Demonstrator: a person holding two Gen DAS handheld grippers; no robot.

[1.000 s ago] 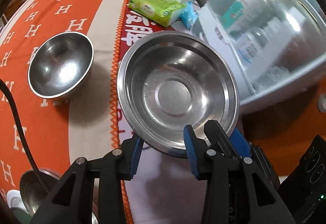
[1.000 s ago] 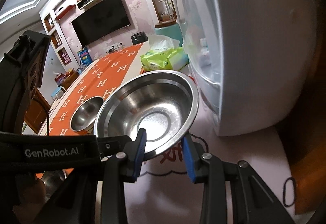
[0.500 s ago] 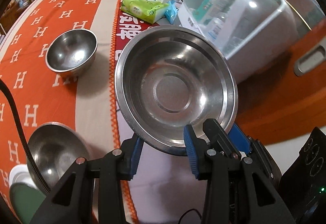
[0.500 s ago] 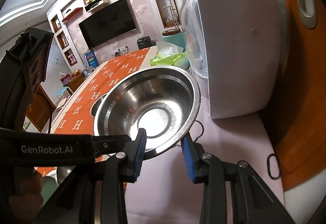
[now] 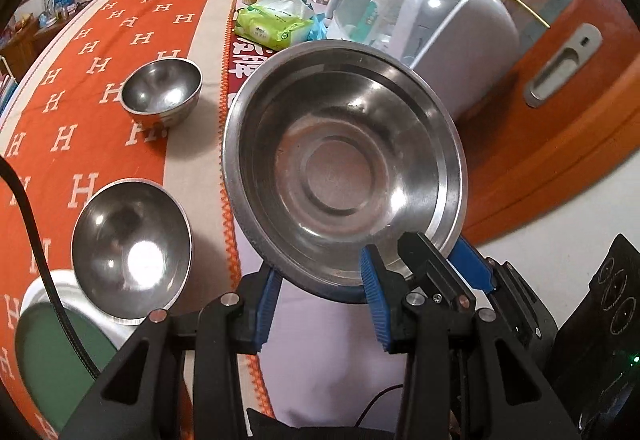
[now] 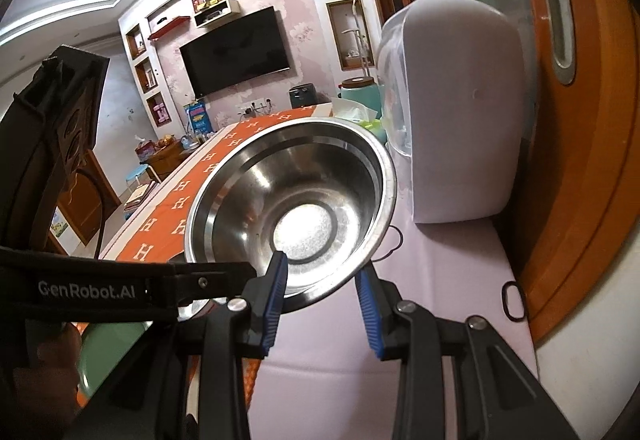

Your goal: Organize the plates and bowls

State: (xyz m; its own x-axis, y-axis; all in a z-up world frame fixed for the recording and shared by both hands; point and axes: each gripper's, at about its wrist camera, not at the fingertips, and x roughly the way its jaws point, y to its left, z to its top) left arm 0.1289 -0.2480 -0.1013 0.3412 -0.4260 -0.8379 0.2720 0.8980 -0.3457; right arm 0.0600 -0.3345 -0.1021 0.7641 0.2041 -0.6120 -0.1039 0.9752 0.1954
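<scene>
Steel basin [image 5: 344, 168] rim clamped; both tongs part-open.

Open orange cloth [image 5: 120, 40] beyond two small bowls [image 5: 162, 92]; right, white appliance [image 5: 440, 28].

One large steel bowl [image 5: 344, 176]; two small steel bowls [image 5: 162, 92] [image 5: 132, 250]; one wipes pack [image 5: 276, 26]; two grippers [image 5: 320, 294] [image 6: 320, 290]

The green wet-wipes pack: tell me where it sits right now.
In the left wrist view the green wet-wipes pack lies on the table at the far end, just beyond the held steel basin, beside the white sterilizer.
</scene>
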